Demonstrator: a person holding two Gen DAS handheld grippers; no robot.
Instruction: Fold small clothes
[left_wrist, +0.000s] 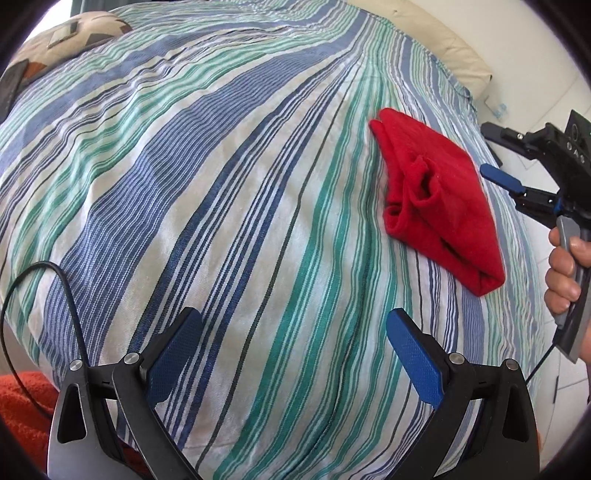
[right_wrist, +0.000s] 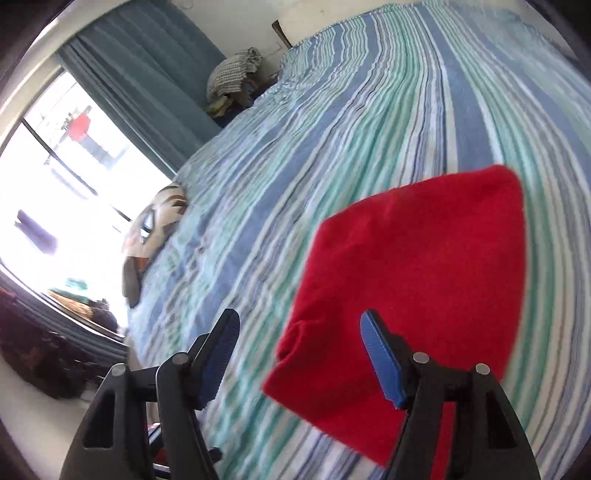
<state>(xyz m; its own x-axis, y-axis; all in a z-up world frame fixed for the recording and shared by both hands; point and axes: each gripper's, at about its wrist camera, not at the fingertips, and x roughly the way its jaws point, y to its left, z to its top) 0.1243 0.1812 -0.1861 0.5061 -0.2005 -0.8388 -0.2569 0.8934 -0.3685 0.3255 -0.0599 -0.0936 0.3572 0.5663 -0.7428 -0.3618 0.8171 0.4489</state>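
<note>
We see a red cloth (left_wrist: 439, 199) lying folded on the bed (left_wrist: 221, 184). The bed has a cover with blue, green and white stripes. The cloth sits near the right edge of the bed, with a bunched fold showing on its left side.

Our left claw (left_wrist: 293, 360) is spread wide and holds nothing. It hangs over the bare striped cover, well apart from the red cloth.

Our right claw (right_wrist: 299, 360) is spread wide too, and it holds nothing. It is just beside the red cloth (right_wrist: 410, 284), and the right finger (right_wrist: 380, 358) sits in front of the cloth's near part. We cannot tell if it touches. This view is a bit blurry.

From the left view we see the right claw (left_wrist: 498, 177) at the bed's edge, next to the cloth, with a hand (left_wrist: 565, 266) around its handle.

A patterned pillow (left_wrist: 62, 40) lies at the far corner of the bed.
</note>
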